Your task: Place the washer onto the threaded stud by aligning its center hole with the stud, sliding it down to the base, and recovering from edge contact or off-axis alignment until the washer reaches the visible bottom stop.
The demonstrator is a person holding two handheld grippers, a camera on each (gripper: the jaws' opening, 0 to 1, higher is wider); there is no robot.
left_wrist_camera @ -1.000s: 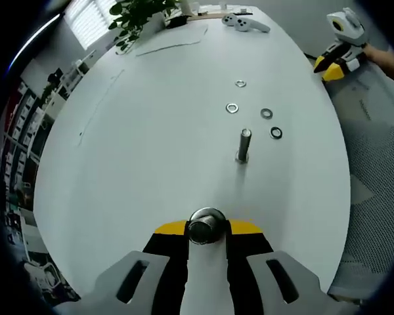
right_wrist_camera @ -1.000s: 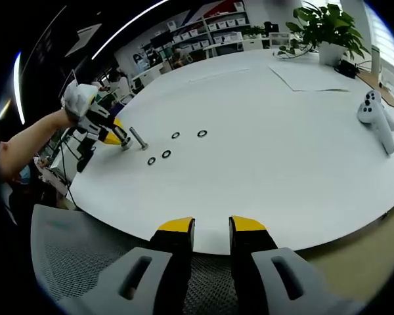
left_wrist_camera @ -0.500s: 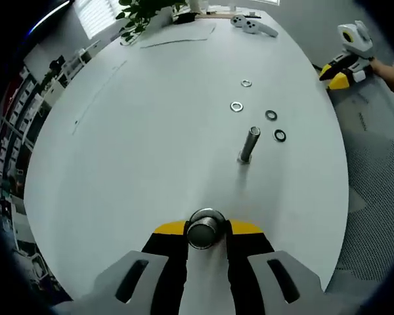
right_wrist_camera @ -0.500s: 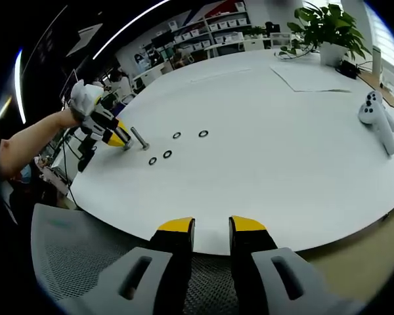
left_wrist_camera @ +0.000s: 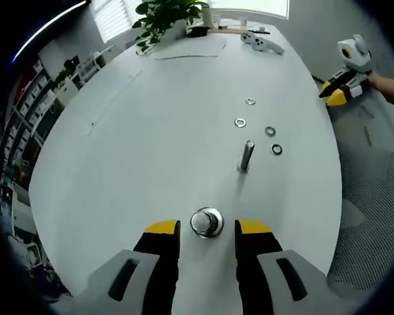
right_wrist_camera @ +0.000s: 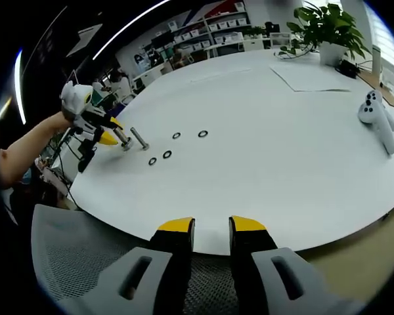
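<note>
1. Big white oval table (right_wrist_camera: 295,151) across mid frame, both views.
2. Potted plant (right_wrist_camera: 328,29) upper right in right gripper view, top centre in left gripper view.
3. Shelving (right_wrist_camera: 203,33) top centre.
4. Window blinds (left_wrist_camera: 111,10) top left.
5. Grey mesh chair (right_wrist_camera: 72,256) lower left.

Each gripper has 2 grey jaws with slotted sides and yellow-capped black tips: left gripper (left_wrist_camera: 207,231), right gripper (right_wrist_camera: 212,226). The bare forearm (right_wrist_camera: 26,147) at far left wears no sleeve.
</note>
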